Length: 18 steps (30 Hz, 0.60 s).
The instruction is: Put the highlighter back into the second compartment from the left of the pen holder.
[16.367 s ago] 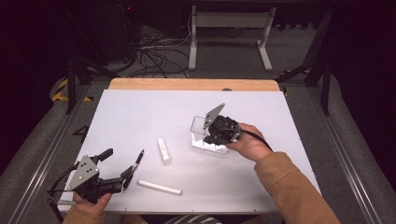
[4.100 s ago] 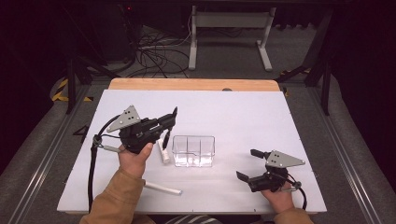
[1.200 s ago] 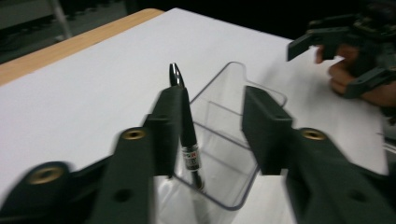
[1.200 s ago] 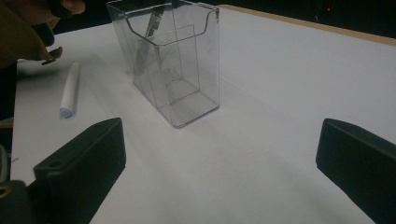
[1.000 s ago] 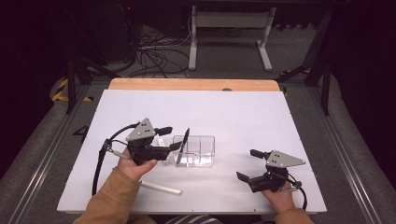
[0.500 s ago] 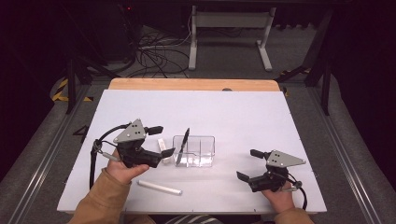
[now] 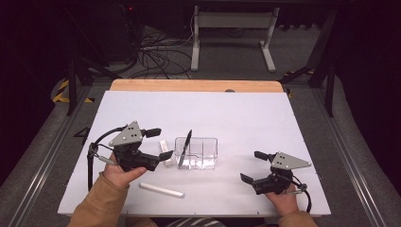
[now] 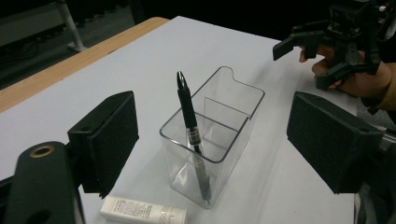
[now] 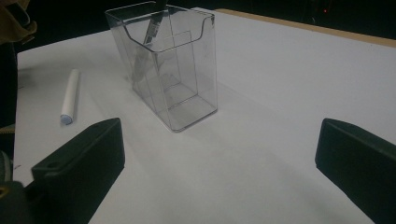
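Note:
A clear plastic box (image 7: 204,152) with a divider stands upright mid-table. A black pen (image 7: 185,146) leans in its left compartment, tip down. My left gripper (image 7: 160,143) is open just left of the box, its jaws wide apart around empty air. In the left gripper view the pen (image 8: 191,126) and the box (image 8: 233,116) sit between the black pads (image 8: 112,135), a short way off. My right gripper (image 7: 252,166) rests open near the front right, apart from the box (image 9: 187,70).
A short white tube (image 7: 164,146) lies between the left gripper and the box. A long white stick (image 7: 161,190) lies near the front edge. The white mat (image 7: 236,113) is bare behind the box, with a wooden strip (image 7: 194,85) at the far edge.
The pen, earlier lying on the table, now stands in the box, which has moved to mid-table. In the last second my open left gripper has drawn back left from the box. The right gripper is still.

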Each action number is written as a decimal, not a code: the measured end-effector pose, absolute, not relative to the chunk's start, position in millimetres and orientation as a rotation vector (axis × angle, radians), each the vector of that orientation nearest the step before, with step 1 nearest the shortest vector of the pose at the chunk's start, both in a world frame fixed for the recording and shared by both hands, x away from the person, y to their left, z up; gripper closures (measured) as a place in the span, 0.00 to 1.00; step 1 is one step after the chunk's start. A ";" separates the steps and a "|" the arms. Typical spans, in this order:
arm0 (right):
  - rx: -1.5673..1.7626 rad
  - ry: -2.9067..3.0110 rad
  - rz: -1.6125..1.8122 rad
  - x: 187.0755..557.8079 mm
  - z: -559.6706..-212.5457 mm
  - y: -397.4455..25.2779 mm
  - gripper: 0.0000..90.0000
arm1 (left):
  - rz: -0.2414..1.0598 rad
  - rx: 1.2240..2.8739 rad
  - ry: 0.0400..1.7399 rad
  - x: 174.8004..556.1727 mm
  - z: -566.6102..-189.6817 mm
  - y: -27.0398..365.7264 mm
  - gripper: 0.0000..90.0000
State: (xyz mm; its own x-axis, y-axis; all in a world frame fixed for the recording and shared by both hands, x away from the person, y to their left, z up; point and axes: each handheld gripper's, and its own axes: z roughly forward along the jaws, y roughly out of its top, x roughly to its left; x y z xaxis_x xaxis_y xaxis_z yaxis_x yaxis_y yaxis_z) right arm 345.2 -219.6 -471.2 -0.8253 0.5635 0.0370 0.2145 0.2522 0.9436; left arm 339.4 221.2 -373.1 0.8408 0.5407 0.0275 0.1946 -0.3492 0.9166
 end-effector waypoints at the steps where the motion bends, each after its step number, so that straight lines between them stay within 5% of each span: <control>1: 0.717 2.220 1.600 345.3 -470.8 -219.6 0.02 | 0.411 1.929 0.541 339.0 -372.8 222.8 0.19; 18: 0.628 2.270 1.607 330.4 -444.0 -186.3 0.12 | 0.446 1.874 0.600 329.7 -371.7 251.6 0.18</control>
